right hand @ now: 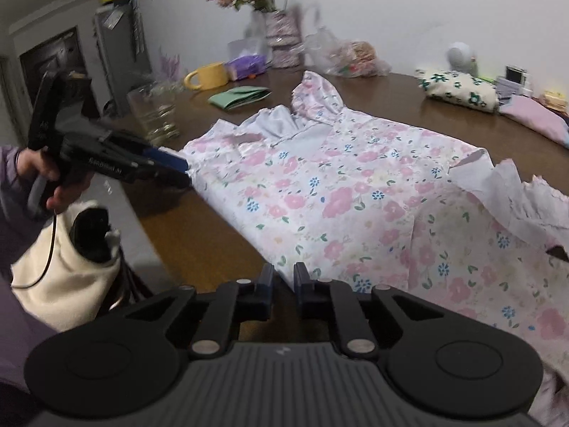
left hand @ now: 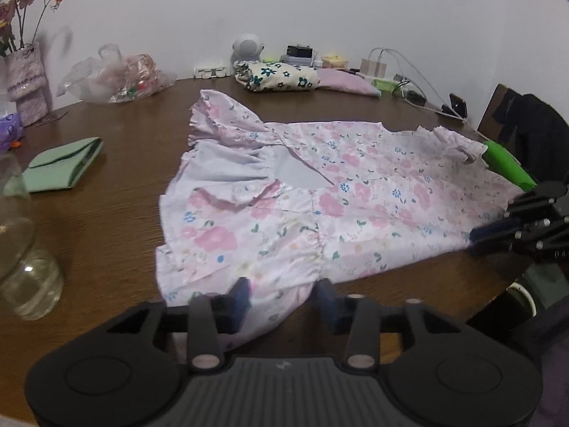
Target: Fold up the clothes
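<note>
We saw the floral dress (left hand: 320, 195) spread flat on the brown table (left hand: 113, 192), reaching away from both tongs. The left gripper (left hand: 281, 297) stood with its fingers parted around the dress's near hem, cloth lying between them but not pinched. The right gripper (right hand: 283, 279) had its fingers nearly together at the dress's edge; whether they gripped cloth we could not tell.

Pale pink floral dress (left hand: 341, 192) (right hand: 355, 192), spread mostly flat across brown wooden table (left hand: 117, 195); ruffled sleeves lying outward, plain inner lining showing at neckline, near hem overhanging table's edge
</note>
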Tool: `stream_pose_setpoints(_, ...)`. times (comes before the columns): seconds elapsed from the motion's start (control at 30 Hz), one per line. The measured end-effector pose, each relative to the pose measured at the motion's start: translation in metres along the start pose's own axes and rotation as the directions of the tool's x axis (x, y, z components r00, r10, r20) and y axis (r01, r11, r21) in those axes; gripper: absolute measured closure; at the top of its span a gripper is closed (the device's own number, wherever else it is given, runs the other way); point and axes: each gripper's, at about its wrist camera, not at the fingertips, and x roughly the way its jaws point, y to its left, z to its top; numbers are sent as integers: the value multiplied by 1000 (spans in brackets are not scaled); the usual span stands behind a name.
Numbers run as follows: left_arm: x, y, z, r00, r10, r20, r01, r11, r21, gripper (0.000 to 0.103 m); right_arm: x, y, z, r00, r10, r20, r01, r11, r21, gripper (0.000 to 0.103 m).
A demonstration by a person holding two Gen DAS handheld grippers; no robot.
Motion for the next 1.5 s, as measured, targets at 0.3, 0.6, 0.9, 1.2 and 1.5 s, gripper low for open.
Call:
stream_pose_setpoints(0.3, 22, -48, 34, 992, -87, 94, 87, 996, 6, 47, -7, -31, 12, 984, -167, 57, 161, 982, 99, 90)
stream_pose_setpoints(0.6, 52, -54, 24, 998, -67, -6, 67, 998, 19, 48, -11, -38, -14, 965, -257, 44, 253, 964, 84, 89)
stream_pose_setpoints(0.9, 50, -72, 24, 999, -17, -42, 18, 999, 45, 47, -14, -53, -21, 957, -284, 67, 277, 956, 97, 89)
stream_pose_setpoints(1.2, 41, -71, 42, 999, 29, -13, -29, 1000, 10, 45, -17, -56, -26, 961, -259, 93, 249, 963, 105, 87)
stream_pose_setpoints(1.5, 46, -73, 52, 997, 67, -31, -66, 998, 20, 44, -17, -55, -30, 958, -260, 119, 248, 963, 103, 86)
